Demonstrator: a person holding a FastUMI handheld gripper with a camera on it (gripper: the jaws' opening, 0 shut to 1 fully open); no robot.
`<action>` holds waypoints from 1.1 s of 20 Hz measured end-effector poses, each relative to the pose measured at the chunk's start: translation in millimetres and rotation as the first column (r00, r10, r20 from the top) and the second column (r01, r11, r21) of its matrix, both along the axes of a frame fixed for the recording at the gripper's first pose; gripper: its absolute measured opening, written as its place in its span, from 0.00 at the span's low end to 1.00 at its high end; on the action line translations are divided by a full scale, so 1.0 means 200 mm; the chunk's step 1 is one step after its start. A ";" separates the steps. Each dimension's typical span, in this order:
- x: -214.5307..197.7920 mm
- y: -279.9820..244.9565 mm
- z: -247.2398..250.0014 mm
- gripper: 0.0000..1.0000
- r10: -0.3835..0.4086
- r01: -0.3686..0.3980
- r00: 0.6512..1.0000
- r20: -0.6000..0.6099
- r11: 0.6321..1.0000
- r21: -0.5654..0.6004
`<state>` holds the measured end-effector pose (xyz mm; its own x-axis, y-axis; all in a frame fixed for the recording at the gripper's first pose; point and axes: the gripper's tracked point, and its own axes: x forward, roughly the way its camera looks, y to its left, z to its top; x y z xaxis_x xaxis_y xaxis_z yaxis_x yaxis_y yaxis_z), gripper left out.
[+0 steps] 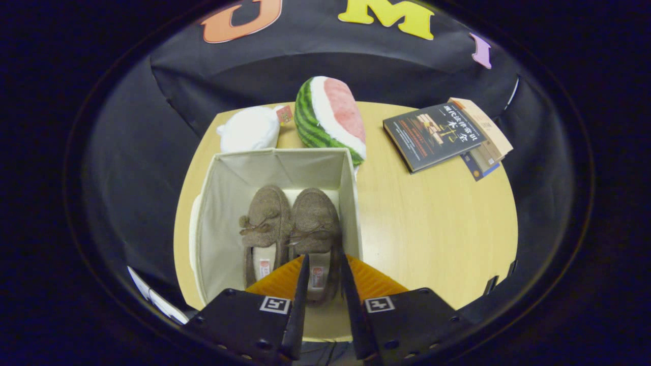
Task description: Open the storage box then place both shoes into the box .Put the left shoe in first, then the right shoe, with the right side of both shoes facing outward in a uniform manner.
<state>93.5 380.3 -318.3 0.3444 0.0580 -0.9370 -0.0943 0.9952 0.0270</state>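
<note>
Inside the open cream cloth storage box, two fuzzy brown slipper shoes sit side by side. The orange-fingered gripper is a little open around the right shoe's heel. I think letting go comes next.

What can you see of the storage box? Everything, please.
The storage box is a cream fabric cube, open at the top, upright on the round wooden table. Its walls look soft and slightly bowed. Two brown slippers lie side by side on its floor, toes away from the fingers, which straddle the right slipper's heel. A watermelon plush sits just behind it.
</note>
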 end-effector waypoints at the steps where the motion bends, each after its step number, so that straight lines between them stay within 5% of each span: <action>1: -0.01 0.00 0.05 0.46 0.006 -0.006 1.000 0.025 1.000 0.009; 6: 0.01 -0.08 0.40 0.73 0.058 -0.062 0.963 0.262 0.998 0.006; 10: 0.00 -0.24 0.76 0.97 0.066 -0.051 0.873 0.483 0.998 -0.043; 13: -0.04 -0.36 0.97 0.96 0.016 -0.009 0.805 0.592 1.000 -0.014; 17: -0.02 -0.63 1.23 0.96 -0.010 0.063 0.662 0.749 0.997 -0.043; 22: -0.12 -0.83 1.36 0.96 -0.068 0.027 0.549 0.833 0.998 0.063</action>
